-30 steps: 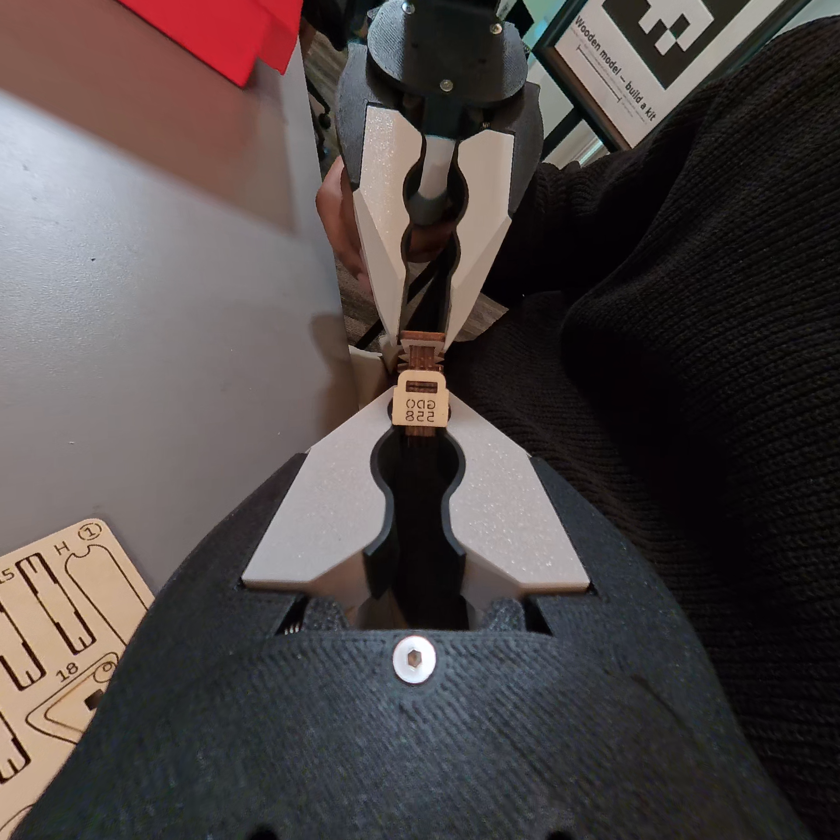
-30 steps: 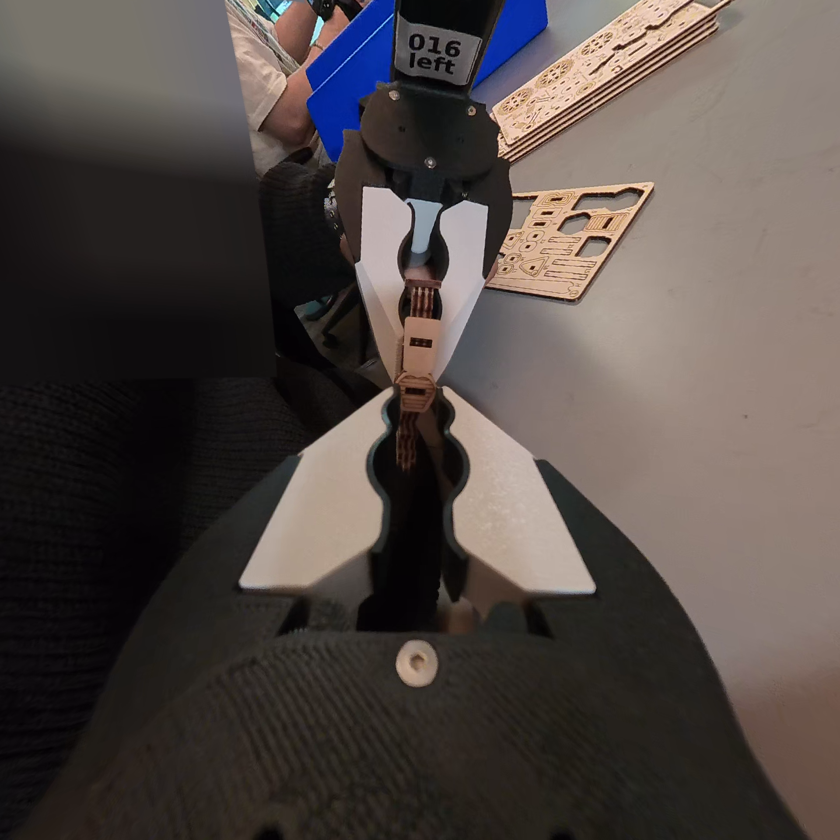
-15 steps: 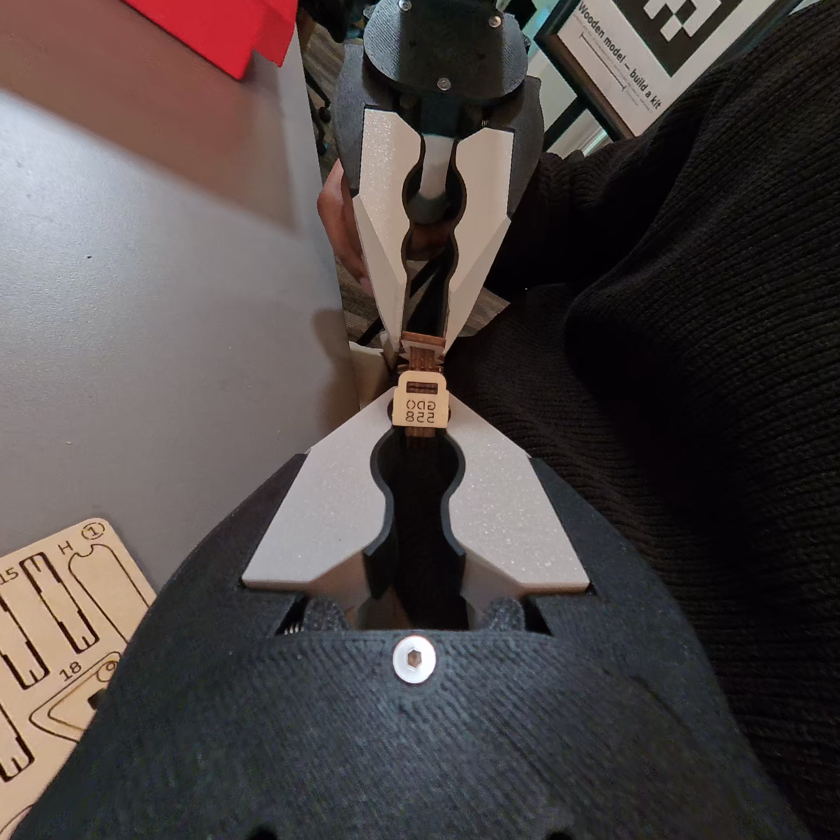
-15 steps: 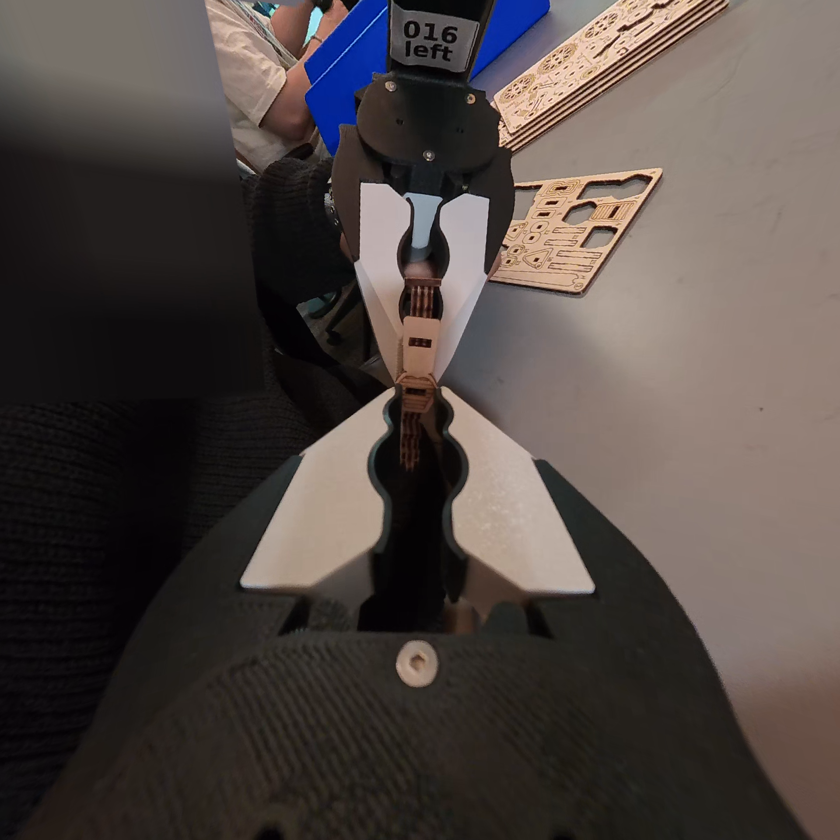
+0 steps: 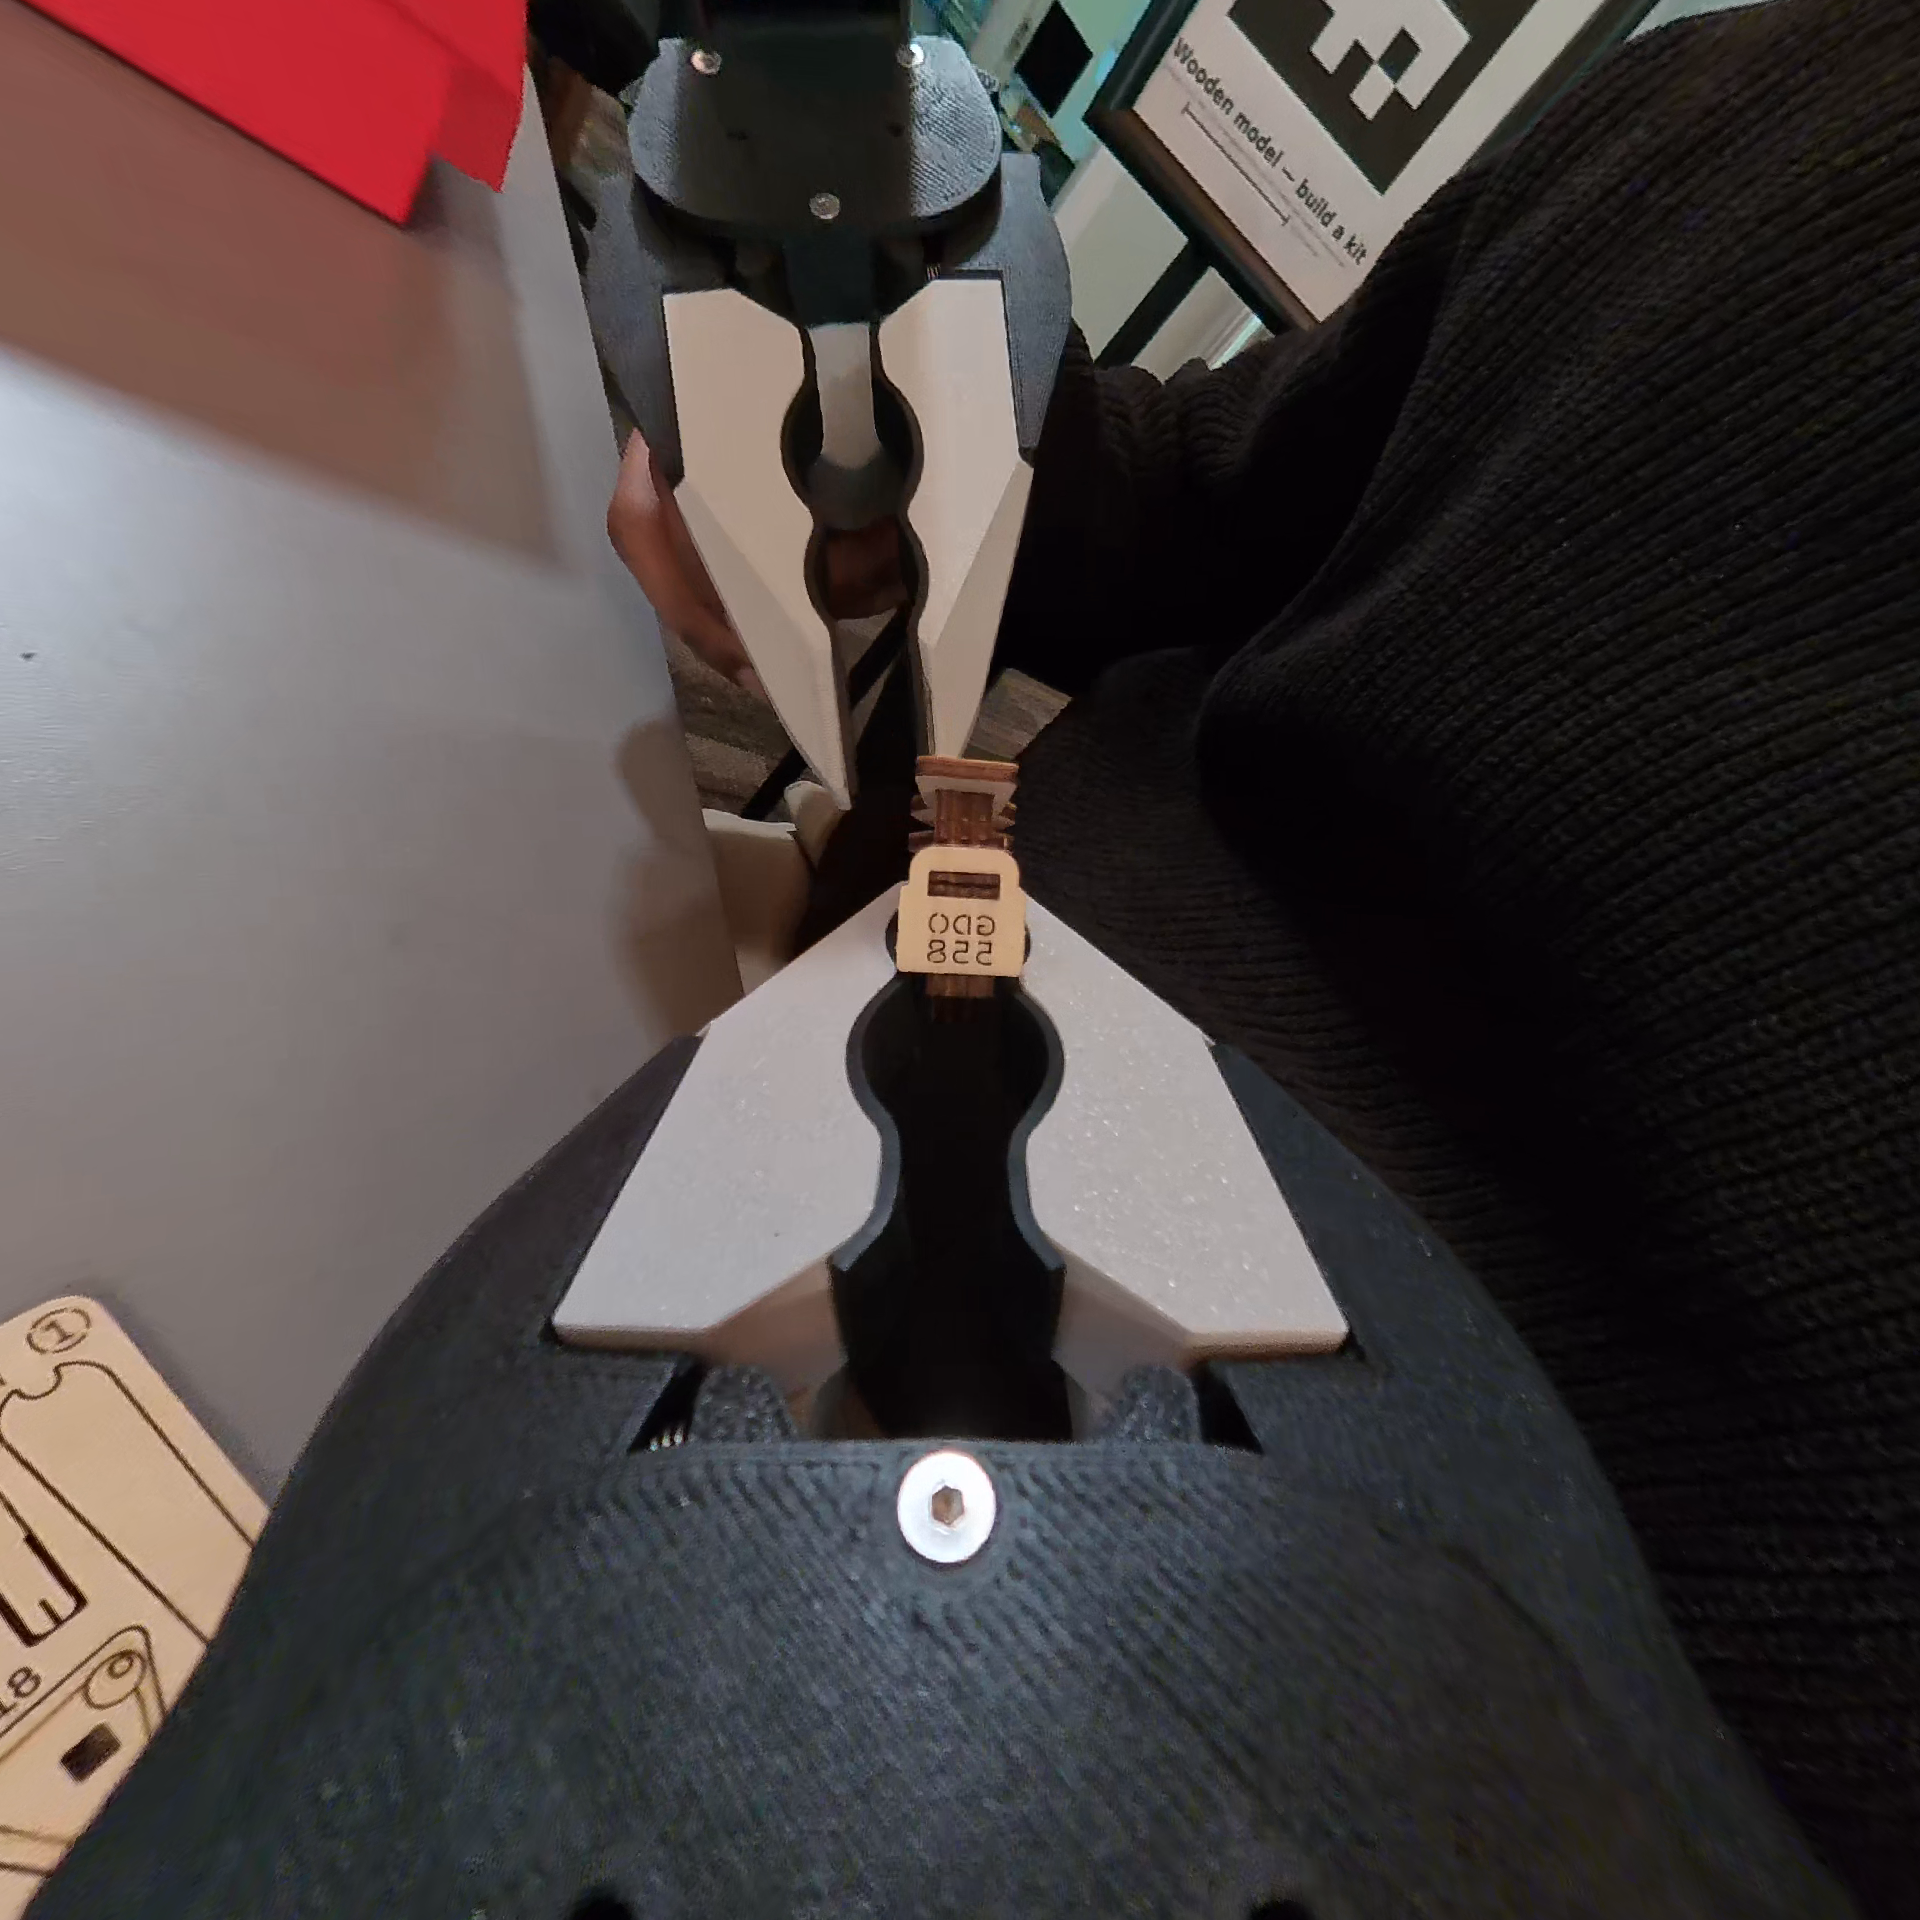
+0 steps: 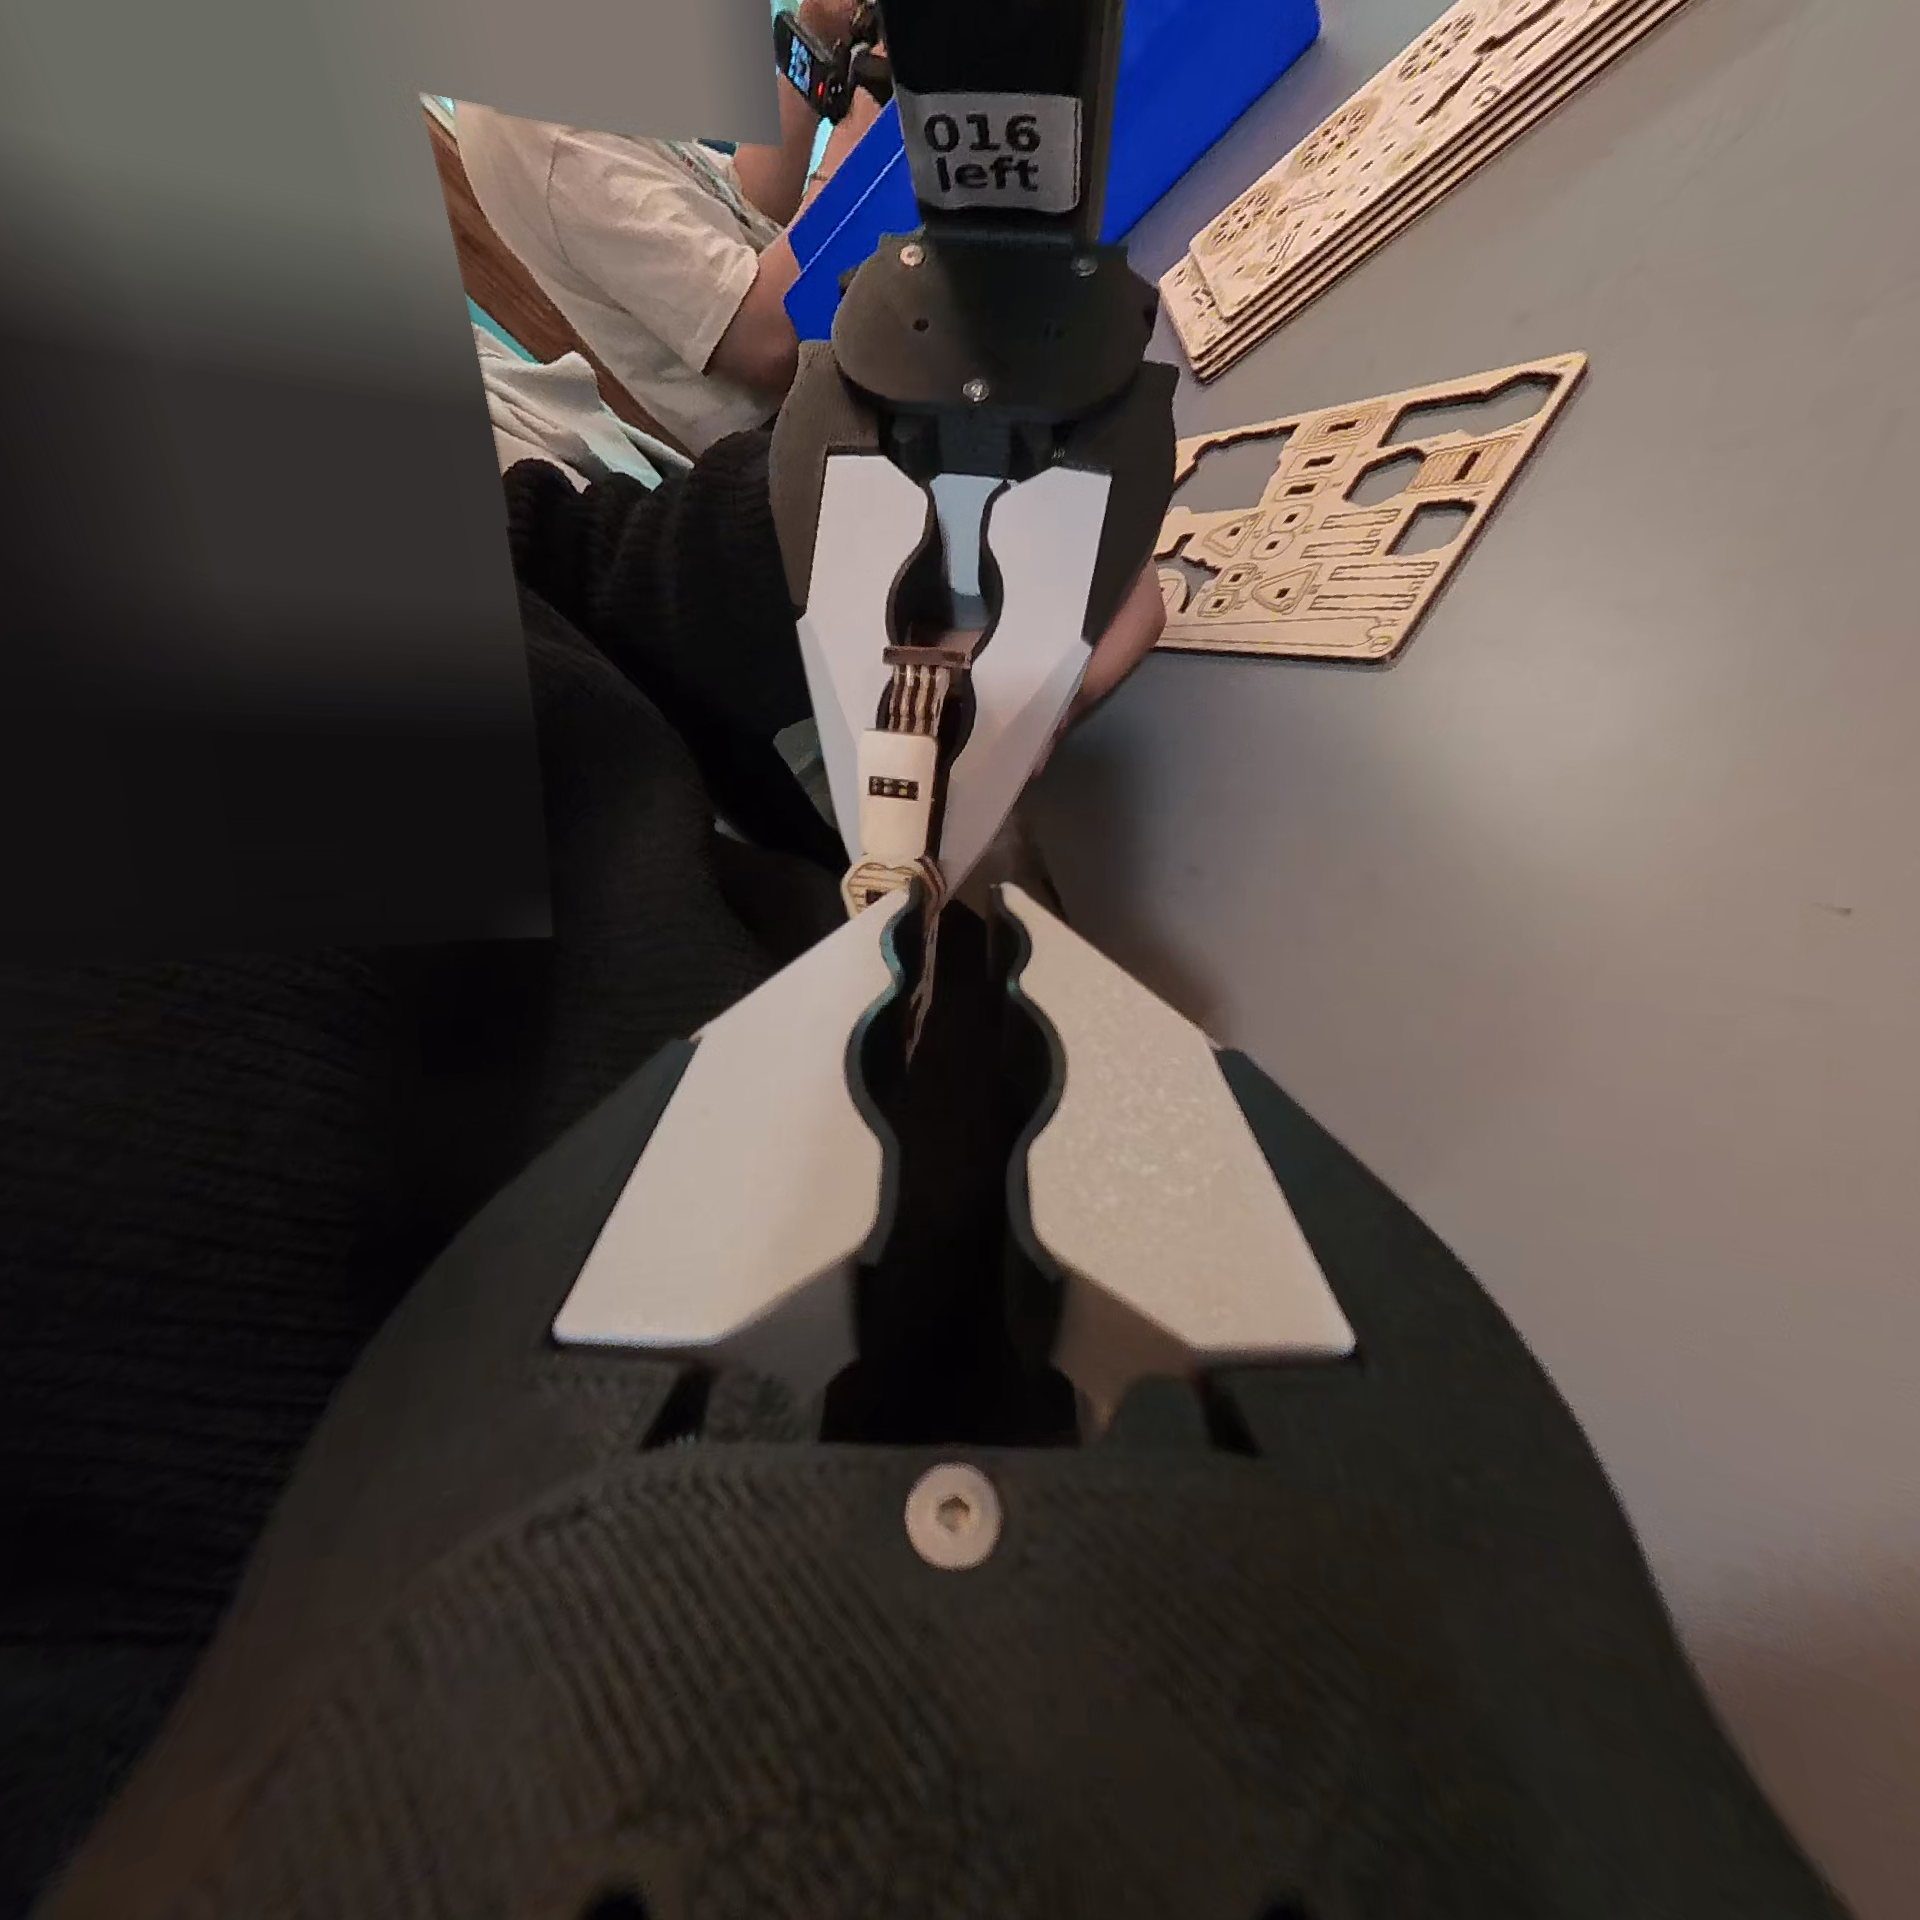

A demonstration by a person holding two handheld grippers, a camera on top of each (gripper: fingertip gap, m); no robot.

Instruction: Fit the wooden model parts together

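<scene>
A small wooden model part, pale with dark layered edges, sits between the fingertips of my left gripper, which is shut on it. Its far end sticks out bare. My right gripper faces it tip to tip, jaws slightly apart. In the right wrist view the right gripper is open. The part's end lies against its left fingertip, not clamped. The left gripper holds the part there.
Both grippers are off the edge of the grey table, over a black knit sweater. On the table lie a punched wooden sheet, a stack of sheets, a blue box, a red box and another sheet.
My right gripper has opened and let go of the wooden part, and has shifted slightly sideways. The left gripper still holds the part.
</scene>
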